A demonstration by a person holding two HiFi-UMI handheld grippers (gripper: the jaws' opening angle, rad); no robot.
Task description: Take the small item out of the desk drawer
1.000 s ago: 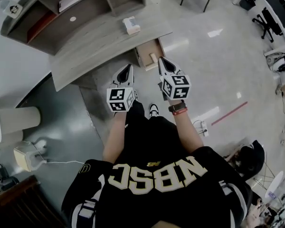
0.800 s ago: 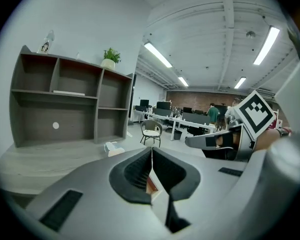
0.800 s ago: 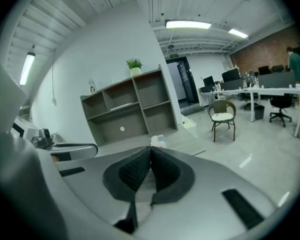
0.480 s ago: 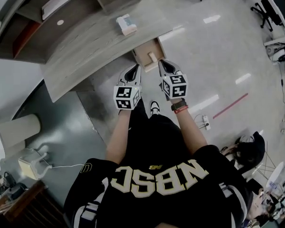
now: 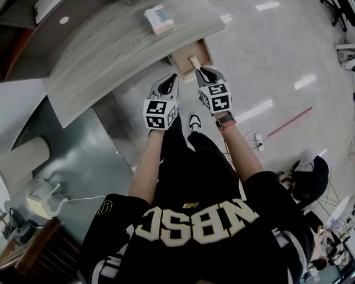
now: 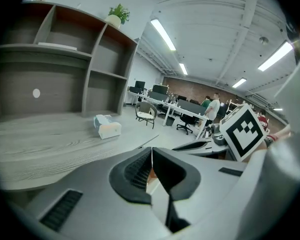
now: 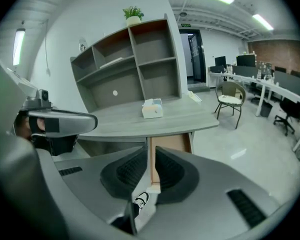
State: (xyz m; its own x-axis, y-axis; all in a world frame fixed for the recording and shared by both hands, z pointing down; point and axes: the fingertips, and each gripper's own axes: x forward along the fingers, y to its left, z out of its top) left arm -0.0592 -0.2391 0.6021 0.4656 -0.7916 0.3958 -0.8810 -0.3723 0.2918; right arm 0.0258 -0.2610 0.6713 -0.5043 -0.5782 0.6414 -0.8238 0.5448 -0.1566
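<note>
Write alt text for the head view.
From above: a person in a black jersey holds the left gripper and right gripper toward an open drawer under a wooden desk. The right gripper's jaws are opening, empty, close to a small pale item in the drawer.

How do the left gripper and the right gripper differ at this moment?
The left gripper has its jaws together; the right gripper has its jaws opening, a narrow gap with nothing held in it. The right gripper's tips are at the open drawer's front; the left gripper's tips are beside the drawer. Both are empty and point toward the desk.
</note>
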